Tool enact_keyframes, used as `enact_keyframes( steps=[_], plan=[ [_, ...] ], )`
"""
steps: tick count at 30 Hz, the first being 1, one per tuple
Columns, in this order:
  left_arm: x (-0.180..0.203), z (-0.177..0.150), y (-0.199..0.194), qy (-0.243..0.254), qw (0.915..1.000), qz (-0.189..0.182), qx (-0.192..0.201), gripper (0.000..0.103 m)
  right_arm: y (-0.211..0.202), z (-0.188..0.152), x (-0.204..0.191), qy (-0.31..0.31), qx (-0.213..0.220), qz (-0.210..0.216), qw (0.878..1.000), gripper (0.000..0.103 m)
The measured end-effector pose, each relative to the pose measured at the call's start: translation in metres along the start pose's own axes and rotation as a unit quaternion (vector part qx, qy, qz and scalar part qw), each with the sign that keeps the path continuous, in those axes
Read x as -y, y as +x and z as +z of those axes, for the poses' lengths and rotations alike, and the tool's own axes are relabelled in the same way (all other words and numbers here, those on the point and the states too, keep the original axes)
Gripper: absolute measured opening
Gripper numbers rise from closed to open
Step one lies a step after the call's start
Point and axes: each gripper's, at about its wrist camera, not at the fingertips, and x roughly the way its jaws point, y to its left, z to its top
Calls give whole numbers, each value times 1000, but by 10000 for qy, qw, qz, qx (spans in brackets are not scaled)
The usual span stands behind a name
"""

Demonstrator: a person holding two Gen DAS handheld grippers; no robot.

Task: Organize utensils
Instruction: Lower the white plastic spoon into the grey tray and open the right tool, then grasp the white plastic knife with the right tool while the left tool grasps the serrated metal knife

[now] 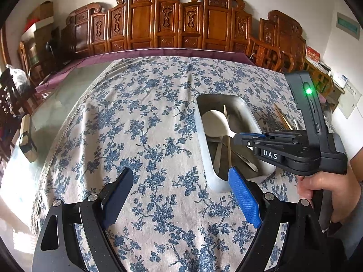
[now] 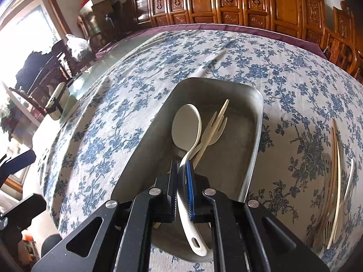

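A grey metal tray lies on the floral tablecloth; it also shows in the left wrist view. My right gripper is shut on the handle of a white plastic spoon and holds it over the tray. In the left wrist view the right gripper holds the spoon above the tray. A pale wooden fork and a chopstick lie in the tray, with metal utensils under them. My left gripper is open and empty, above the cloth left of the tray.
Several loose chopsticks and utensils lie on the cloth right of the tray. A small box sits on the glass table edge at left. Carved wooden chairs line the far side.
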Motion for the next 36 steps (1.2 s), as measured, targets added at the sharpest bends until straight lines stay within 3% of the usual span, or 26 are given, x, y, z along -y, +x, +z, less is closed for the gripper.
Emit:
enact_keyframes(
  steps=[8,16,21,23,24,29,36],
  plan=[
    [14,-2,-1,207,9998,9,24,82,-24,-4,17,-104,119,295,9994,12],
    [17,-3,2,270,9996,6,9,82,-17,4,14,-85,223,177,9996,12],
    [12,-1,1,206,9998,6,14,82,-4,17,12,246,266,-17,9993,12],
    [10,-1,0,166,9999,12,24,82,-1,20,11,282,227,65,9993,31],
    [9,0,0,156,9999,12,30,82,-1,21,10,282,247,117,9992,34],
    [9,-1,-1,156,9999,14,39,82,-13,19,14,237,321,138,9991,36],
    [32,2,-5,307,9994,-79,107,82,-65,-6,48,-40,649,-98,9978,36]
  ],
)
